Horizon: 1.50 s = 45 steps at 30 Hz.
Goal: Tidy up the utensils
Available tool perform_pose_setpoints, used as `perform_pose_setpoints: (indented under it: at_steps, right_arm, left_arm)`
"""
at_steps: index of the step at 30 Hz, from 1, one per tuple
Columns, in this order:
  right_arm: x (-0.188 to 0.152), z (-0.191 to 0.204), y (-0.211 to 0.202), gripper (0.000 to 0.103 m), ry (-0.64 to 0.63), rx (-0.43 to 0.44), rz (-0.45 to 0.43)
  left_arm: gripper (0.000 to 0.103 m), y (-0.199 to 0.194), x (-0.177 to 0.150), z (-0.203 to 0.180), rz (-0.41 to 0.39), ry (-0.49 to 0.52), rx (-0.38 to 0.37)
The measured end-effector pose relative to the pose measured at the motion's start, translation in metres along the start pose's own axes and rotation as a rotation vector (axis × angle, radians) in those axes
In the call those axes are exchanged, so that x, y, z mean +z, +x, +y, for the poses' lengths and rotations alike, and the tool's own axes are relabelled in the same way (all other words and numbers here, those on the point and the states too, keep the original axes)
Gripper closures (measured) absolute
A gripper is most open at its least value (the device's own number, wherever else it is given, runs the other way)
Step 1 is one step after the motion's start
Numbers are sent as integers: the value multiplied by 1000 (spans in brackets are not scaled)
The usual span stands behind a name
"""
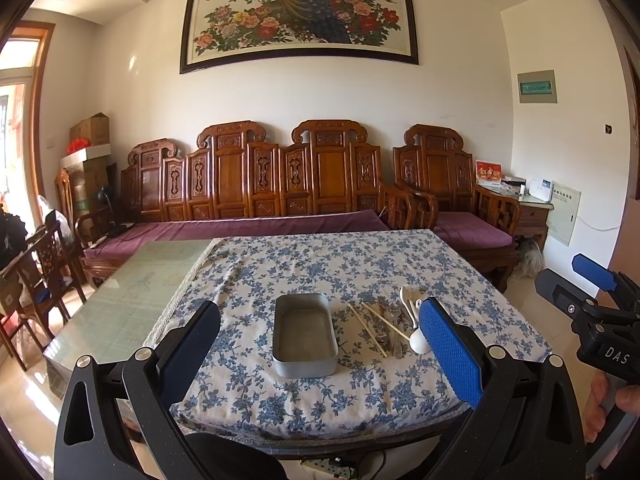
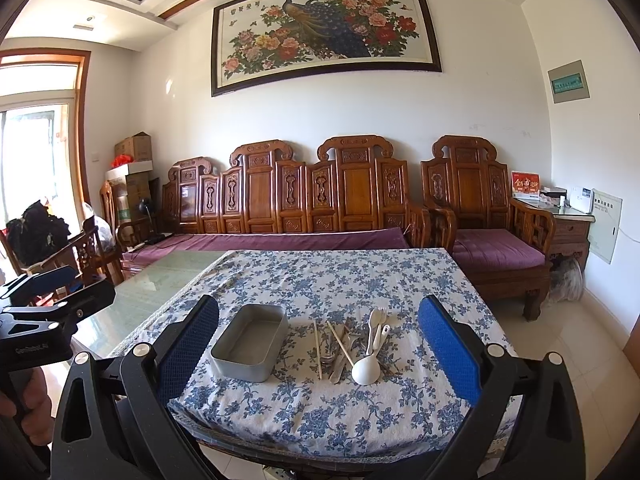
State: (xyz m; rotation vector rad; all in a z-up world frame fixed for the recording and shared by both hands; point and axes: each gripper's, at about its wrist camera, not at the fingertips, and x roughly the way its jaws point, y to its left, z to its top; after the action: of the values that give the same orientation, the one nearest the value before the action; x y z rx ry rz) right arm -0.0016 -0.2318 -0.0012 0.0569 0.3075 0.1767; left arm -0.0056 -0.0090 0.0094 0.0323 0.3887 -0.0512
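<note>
1. The metal tin [image 2: 250, 346] lies empty on the floral tablecloth [image 2: 340, 276], its long axis running away from the tongs toward the wooden sofa [image 2: 300, 196]; it sits ahead of the right gripper [image 2: 318, 354], nearer that gripper's left finger.
2. The utensil pile [image 2: 352, 346] lies just right of the tin, apart from it; chopsticks [image 2: 318, 350] point roughly away from the tongs, one pair slanting; the white ladle [image 2: 366, 368] has its bowl nearest, handle pointing away; a white fork [image 2: 376, 320] lies at the far end.
3. The left gripper [image 1: 320, 354] is spread wide, holding nothing, touching nothing; the tin lies ahead between its fingers.
4. The right gripper is likewise spread wide and empty, held short of the table's near edge.
</note>
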Motion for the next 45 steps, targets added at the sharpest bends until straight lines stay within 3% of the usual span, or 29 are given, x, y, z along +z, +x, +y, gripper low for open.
perform_pose_setpoints:
  at_steps: [26, 38, 45]
  right_arm:
    - [-4, -4, 5, 2, 11, 10, 4]
    - [-22, -16, 51, 3, -8, 24, 51]
    - [-30, -28, 93, 15, -13, 29, 97]
  left_arm:
    - [7, 5, -2, -3, 21, 6, -4]
    - [7, 57, -21, 4, 135, 7, -28]
    - [7, 98, -21, -1, 184, 28, -61]
